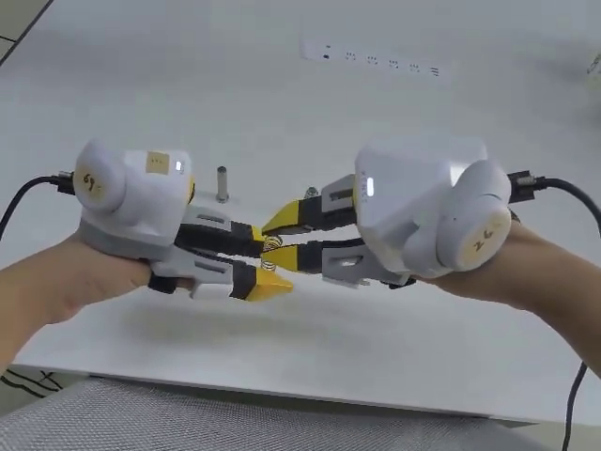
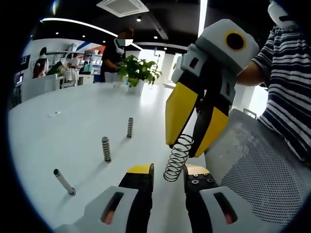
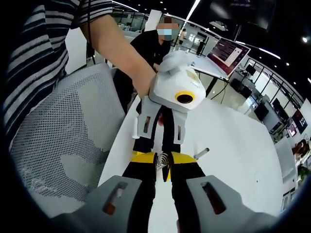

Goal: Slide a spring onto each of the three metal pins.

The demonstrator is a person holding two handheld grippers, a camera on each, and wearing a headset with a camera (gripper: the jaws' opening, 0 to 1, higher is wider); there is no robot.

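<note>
Spring: the spring (image 2: pixel 176 159) hangs in the air over the worktop (image 2: pixel 73 121), between the two sets of tongs and well apart from the pins.
Right hand: the right tongs (image 2: pixel 184 148) are narrow, with the yellow tips pinched on the spring's upper coils.
Left hand: the left tongs (image 2: pixel 167 170) are parted. The spring's lower end sits between the tips, and no pinch is visible.
Pins: the near loaded pin (image 2: pixel 106 148) and the far loaded pin (image 2: pixel 129 127) each carry a spring. The bare pin (image 2: pixel 63 182) stands beside them.
Step, as judged: a handover or re-grip of the third spring, before it goes to the bare pin.
Method advised: close the left tongs lightly on the spring's side, leaving one end free. Loosen the right tongs only once that hold is sure, then line the coil's axis up with the bare pin and lower it straight.
Risk: too hard a squeeze may flick the spring away.
</note>
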